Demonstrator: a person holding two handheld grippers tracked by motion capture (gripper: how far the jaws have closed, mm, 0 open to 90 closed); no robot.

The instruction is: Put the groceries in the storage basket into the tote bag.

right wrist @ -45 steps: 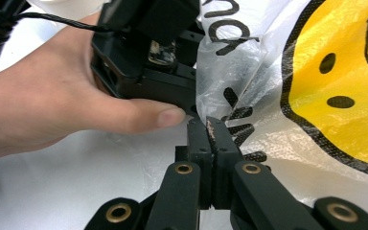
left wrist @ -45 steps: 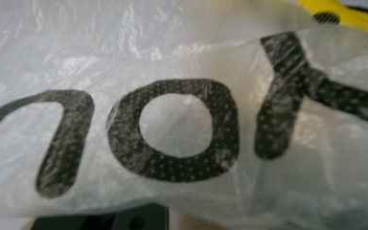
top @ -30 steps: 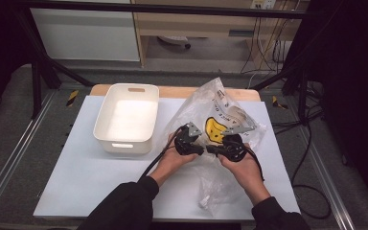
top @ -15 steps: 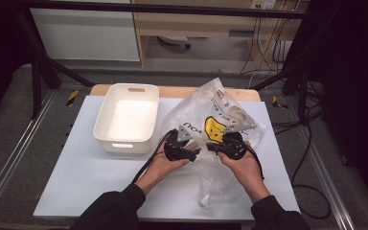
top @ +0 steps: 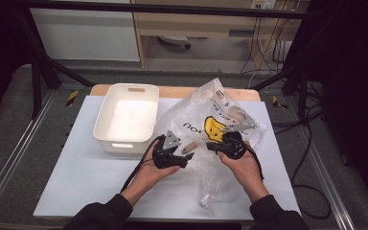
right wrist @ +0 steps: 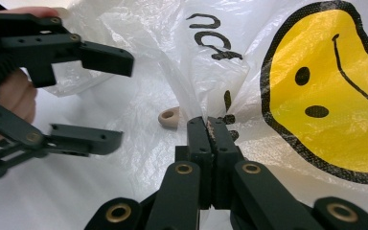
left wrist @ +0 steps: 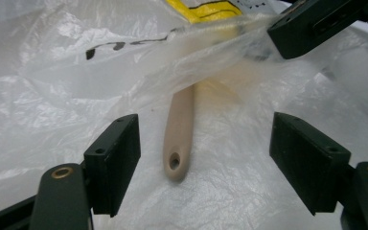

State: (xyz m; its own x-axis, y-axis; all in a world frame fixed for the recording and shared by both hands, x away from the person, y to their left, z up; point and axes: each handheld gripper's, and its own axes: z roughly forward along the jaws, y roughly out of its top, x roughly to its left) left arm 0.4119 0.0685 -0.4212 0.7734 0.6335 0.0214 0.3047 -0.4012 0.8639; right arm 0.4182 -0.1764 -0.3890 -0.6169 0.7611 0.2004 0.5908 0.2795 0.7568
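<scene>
A crinkled clear plastic bag [top: 191, 115] with a yellow smiley face lies on the white table top. A beige handle [top: 188, 147] with a hole in its end pokes out of the bag's mouth. My left gripper [top: 184, 154] points at it; its jaws have just been opening. In the left gripper view the handle [left wrist: 179, 139] lies between the open jaws of that gripper [left wrist: 206, 127], touching neither pad. My right gripper [top: 210, 145] is shut on the bag's edge; in its own view that gripper [right wrist: 211, 122] pinches a fold of the bag [right wrist: 326, 96], with the handle tip [right wrist: 168, 117] just beyond.
A white plastic bin [top: 124, 144] stands left of the bag, close behind the left hand. More items [top: 239, 117] show dimly through the plastic at the bag's far right. Metal frame rails run along both sides of the table, and cables hang at the right.
My left gripper has drawn back to the left, away from the bag mouth, and opened wider. The beige handle now shows outside the bag. The right gripper has kept still.
</scene>
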